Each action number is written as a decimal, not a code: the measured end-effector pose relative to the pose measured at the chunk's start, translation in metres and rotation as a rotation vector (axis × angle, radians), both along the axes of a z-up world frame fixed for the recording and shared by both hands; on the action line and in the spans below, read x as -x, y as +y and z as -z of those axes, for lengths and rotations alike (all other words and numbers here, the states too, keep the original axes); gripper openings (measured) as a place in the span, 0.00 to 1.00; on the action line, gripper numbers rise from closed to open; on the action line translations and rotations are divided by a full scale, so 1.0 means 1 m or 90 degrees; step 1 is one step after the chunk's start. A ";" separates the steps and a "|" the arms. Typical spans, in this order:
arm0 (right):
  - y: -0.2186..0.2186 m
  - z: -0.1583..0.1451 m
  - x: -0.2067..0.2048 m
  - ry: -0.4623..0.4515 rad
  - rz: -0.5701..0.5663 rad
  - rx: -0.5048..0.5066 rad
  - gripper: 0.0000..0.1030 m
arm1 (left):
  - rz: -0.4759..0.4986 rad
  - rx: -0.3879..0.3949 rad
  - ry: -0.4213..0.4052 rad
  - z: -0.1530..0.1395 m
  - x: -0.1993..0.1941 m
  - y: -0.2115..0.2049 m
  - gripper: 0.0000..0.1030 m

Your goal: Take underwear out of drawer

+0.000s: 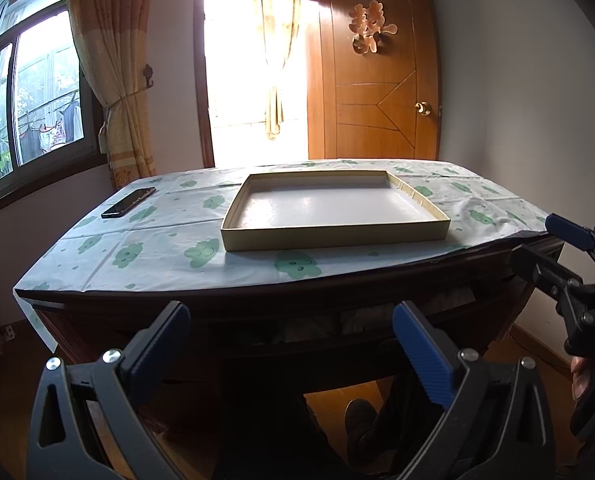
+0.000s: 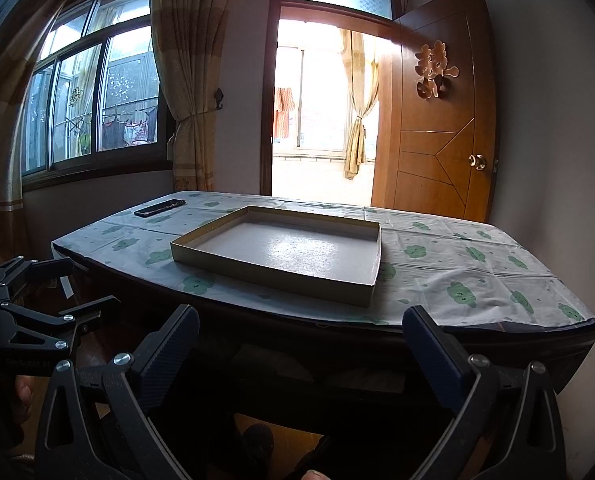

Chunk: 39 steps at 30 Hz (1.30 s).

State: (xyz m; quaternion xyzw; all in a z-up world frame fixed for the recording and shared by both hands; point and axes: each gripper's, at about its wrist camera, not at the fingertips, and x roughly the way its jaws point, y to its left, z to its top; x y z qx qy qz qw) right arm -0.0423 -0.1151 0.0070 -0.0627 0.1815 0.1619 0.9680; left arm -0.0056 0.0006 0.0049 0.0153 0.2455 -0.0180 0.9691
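Observation:
A dark wooden table has a drawer (image 1: pixel 329 326) under its front edge, slightly open, with pale folded cloth (image 1: pixel 309 326) dimly showing inside. In the right wrist view the drawer front (image 2: pixel 309 364) is dark and its contents are hidden. My left gripper (image 1: pixel 291 346) is open and empty, just in front of the drawer. My right gripper (image 2: pixel 301 350) is open and empty, also in front of the table edge; it also shows at the right of the left wrist view (image 1: pixel 557 256). The left gripper appears at the left of the right wrist view (image 2: pixel 77 284).
A shallow empty cardboard box lid (image 1: pixel 233 240) (image 2: pixel 177 248) lies on the cloud-print tablecloth (image 1: pixel 157 256) (image 2: pixel 477 280). A black phone (image 1: pixel 128 202) (image 2: pixel 159 207) lies at the far left. A wooden door (image 1: pixel 377 80), a window and curtains stand behind. Feet show on the floor below.

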 end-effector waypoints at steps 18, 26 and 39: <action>0.000 -0.001 0.001 -0.002 0.000 0.003 1.00 | 0.000 0.001 -0.002 0.000 0.000 0.001 1.00; 0.000 -0.001 0.001 -0.002 0.001 0.003 1.00 | 0.001 0.001 -0.002 0.001 0.000 0.001 1.00; 0.000 0.002 0.001 -0.005 0.002 0.003 1.00 | -0.001 0.005 0.000 0.001 -0.001 0.002 1.00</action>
